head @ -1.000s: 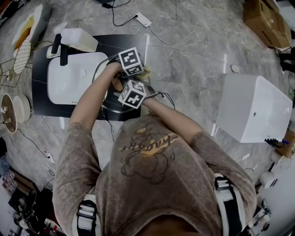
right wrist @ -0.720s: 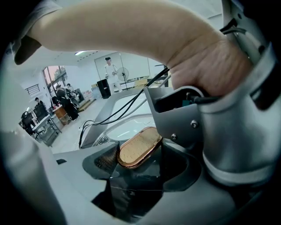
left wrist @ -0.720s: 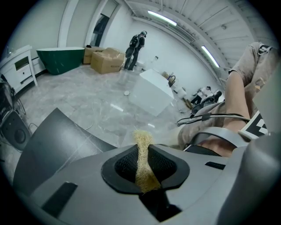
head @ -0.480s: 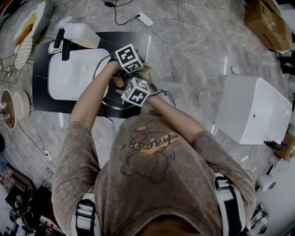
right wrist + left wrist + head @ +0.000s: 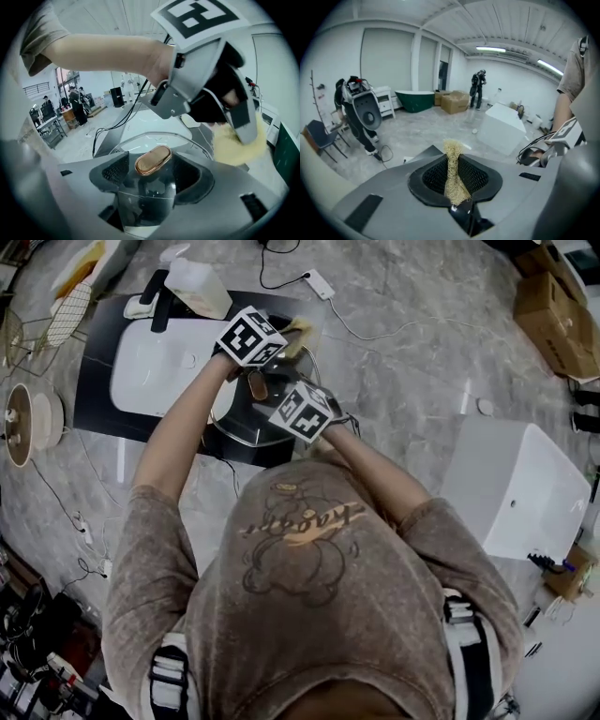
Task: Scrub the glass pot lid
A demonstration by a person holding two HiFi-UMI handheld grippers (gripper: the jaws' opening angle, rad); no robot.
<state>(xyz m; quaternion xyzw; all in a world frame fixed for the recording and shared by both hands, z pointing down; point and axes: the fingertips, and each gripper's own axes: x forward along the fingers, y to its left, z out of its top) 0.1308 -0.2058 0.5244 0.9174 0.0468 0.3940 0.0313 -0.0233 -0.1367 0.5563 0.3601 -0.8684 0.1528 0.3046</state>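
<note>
The glass pot lid (image 5: 246,418) hangs tilted over the black mat (image 5: 98,381), beside the white sink (image 5: 155,371). My right gripper (image 5: 269,396) is shut on its copper oval knob (image 5: 152,161); the jaws have just been closing with the knob between them. In the right gripper view the glass dome (image 5: 154,139) stretches beyond my right gripper (image 5: 152,177). My left gripper (image 5: 284,336) is lifted off the lid, at its far side, and points out into the room. It is shut on a straw-coloured scrub pad (image 5: 453,178), which also shows as the yellow scrub pad (image 5: 236,146) beside the lid.
A white bottle (image 5: 199,287) and a black faucet (image 5: 155,287) stand at the sink's far end. A large white box (image 5: 514,476) sits on the floor to the right, cardboard boxes (image 5: 555,313) beyond it. A power strip (image 5: 320,283) and cables lie on the floor.
My left gripper has risen off the lid with the scrub pad and swung toward the lid's far edge. My right gripper has lifted the lid slightly.
</note>
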